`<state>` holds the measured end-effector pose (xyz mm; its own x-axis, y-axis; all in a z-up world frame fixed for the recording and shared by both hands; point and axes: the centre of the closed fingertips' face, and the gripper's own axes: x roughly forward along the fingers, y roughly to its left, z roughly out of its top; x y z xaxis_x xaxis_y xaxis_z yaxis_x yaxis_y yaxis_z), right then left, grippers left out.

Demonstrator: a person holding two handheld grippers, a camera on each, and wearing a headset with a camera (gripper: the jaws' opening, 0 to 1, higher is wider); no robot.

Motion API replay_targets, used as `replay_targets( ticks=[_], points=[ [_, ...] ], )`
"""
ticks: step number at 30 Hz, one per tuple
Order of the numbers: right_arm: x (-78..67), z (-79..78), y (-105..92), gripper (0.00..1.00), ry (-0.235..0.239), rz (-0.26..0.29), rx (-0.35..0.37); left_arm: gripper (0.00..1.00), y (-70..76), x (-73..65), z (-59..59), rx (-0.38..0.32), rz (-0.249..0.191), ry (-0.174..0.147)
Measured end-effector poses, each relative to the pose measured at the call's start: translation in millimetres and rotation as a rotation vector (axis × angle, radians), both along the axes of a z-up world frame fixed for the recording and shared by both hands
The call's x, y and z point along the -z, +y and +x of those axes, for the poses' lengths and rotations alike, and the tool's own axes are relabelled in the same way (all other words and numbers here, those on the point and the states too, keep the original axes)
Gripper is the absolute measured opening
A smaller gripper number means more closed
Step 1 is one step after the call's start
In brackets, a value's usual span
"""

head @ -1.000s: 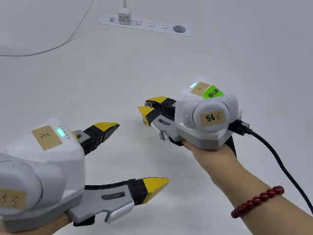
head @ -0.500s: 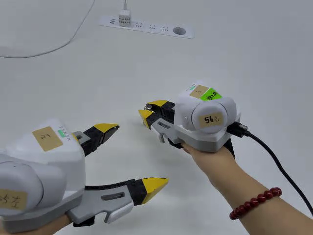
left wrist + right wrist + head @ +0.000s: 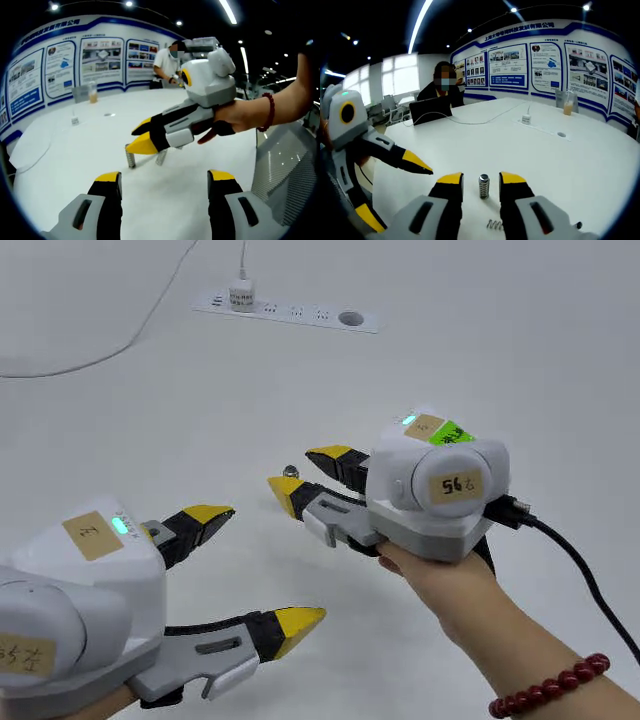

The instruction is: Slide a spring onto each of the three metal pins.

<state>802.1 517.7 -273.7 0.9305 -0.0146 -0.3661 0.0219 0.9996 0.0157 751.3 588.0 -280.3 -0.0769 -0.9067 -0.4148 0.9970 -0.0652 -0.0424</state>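
One upright pin, seemingly coil-wrapped, stands between the spread jaws of your right claw; a loose spring lies just nearer you. Your left claw, also spread, sits farther off.

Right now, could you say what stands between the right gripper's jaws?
An upright pin wearing a spring, touching neither jaw; the right gripper view shows it.

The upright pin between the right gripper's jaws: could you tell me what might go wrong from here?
The right gripper stands open close around the spring-wrapped pin; a sideways move could tip it. A loose spring lies flat near the jaws and could be knocked away.
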Motion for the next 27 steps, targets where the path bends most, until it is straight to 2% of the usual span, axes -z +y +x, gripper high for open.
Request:
replay_targets(
  ticks=[3,5,11,22,27],
  points=[
    [-2.1,-10.8,-4.7,0.31,0.004,0.002,0.008,0.70,-1.9,-0.9,2.6,0.002,-0.002,-0.027],
    [-3.3,-16.0,-6.7,0.31,0.004,0.000,0.011,0.69,-2.9,-0.3,2.8,0.006,0.002,-0.033],
    [-7.4,-35.2,-16.4,0.33,0.005,-0.001,0.028,0.64,-10.3,1.9,0.2,0.041,0.004,-0.075],
    [-7.0,-65.8,-26.0,0.39,0.020,0.014,0.061,0.56,-28.1,8.7,-3.8,0.081,0.025,-0.107],
    [-6.5,-78.9,-29.6,0.43,0.023,0.026,0.087,0.50,-38.6,13.9,-3.2,0.097,0.043,-0.136]
  ],
)
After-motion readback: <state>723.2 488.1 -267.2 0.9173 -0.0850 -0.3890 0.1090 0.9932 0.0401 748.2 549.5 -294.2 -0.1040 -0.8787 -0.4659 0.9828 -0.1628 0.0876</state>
